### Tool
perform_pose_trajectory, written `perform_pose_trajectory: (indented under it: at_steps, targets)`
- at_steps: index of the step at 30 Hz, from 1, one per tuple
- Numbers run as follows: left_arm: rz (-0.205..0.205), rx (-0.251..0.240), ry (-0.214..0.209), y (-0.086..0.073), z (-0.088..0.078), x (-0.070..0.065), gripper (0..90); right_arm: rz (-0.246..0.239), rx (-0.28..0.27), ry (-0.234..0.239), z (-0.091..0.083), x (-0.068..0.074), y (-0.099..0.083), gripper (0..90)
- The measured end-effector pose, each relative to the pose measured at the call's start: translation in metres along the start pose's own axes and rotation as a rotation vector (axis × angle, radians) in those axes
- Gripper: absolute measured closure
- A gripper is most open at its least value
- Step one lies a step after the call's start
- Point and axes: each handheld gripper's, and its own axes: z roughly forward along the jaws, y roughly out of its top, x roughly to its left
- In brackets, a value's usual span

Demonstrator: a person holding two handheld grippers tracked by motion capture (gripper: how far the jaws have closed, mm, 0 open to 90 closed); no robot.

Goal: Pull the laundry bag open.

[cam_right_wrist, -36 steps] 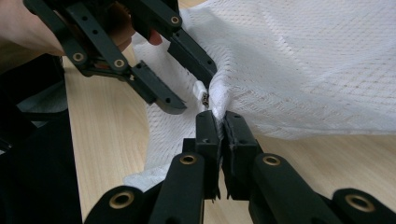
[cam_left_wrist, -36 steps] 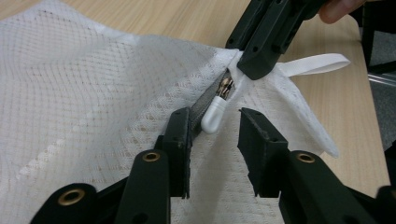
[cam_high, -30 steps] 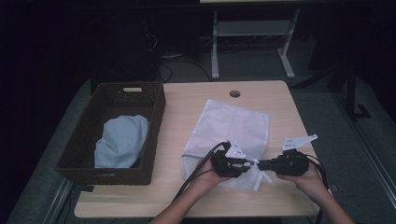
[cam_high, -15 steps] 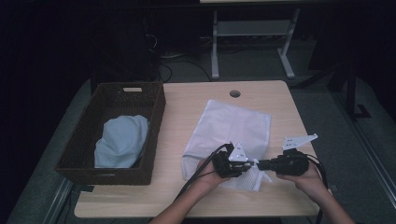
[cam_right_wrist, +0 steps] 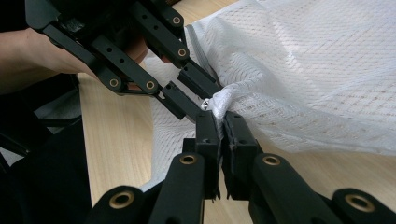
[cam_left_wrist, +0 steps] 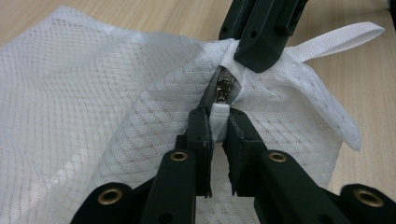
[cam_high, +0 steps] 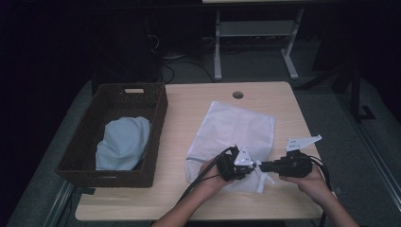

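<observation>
Mesh bag [cam_high: 236, 130]: white net laundry bag, lying flat on the desk [cam_high: 189, 113], right of the basket, its near corner lifted between the two hand-held grippers.
Zipper pull [cam_left_wrist: 219, 119]: white tab on a metal slider at the end of the grey zipper, at the bag's near corner.
Left hand-held gripper [cam_left_wrist: 218, 123]: jaws have just been closing and now pinch the white zipper pull between their pads; in the high view it sits at the bag's near edge [cam_high: 243, 165].
Right hand-held gripper [cam_right_wrist: 223, 122]: jaws pressed together on a bunched fold of the mesh bag right beside the slider; in the high view it points left toward the other gripper [cam_high: 262, 166].
Gap between grippers: tips almost meet, just apart at the zipper end.
Strap [cam_left_wrist: 336, 39]: white fabric loop, sticking out of the bag's corner past the right gripper's jaws, above the desk.
Basket [cam_high: 85, 142]: dark woven, on the desk's left side, well apart from the bag.
Cloth [cam_high: 122, 142]: pale blue, crumpled inside the basket.
Hands: left hand [cam_high: 210, 172] and right hand [cam_high: 309, 182] each grip a tool body near the desk's front edge.
</observation>
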Motion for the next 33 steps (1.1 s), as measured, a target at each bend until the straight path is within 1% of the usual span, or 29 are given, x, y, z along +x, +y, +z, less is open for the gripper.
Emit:
perform_pose_trajectory:
  at_steps: [3,7,10,16,24,26,29,33]
  targets:
    - [-0.002,0.001,-0.002,0.000,0.000,0.000,81.5,0.000,0.002,-0.002,0.000,0.000,0.000,85.5]
    - [0.001,-0.005,0.007,0.001,-0.002,-0.001,81.8,0.002,0.005,-0.009,-0.001,-0.001,-0.001,85.5]
    - [-0.008,-0.014,0.001,0.001,-0.004,0.000,82.0,0.007,0.004,-0.011,-0.001,-0.003,-0.002,85.5]
    - [-0.015,-0.011,-0.003,0.001,-0.005,0.001,82.0,0.001,0.021,-0.021,0.001,-0.003,-0.002,85.6]
    - [-0.027,-0.009,-0.009,0.001,-0.007,0.002,82.2,0.005,0.028,-0.014,0.002,-0.005,-0.002,85.8]
    - [-0.027,-0.003,-0.003,0.000,-0.007,0.002,82.3,0.002,0.032,-0.015,0.002,-0.005,-0.003,85.9]
    - [-0.050,-0.010,-0.004,-0.001,-0.009,0.006,82.3,0.007,0.029,-0.023,0.000,-0.007,-0.004,86.0]
    - [-0.054,-0.014,-0.009,-0.002,-0.011,0.008,82.2,0.014,0.023,-0.020,-0.001,-0.008,-0.004,86.0]
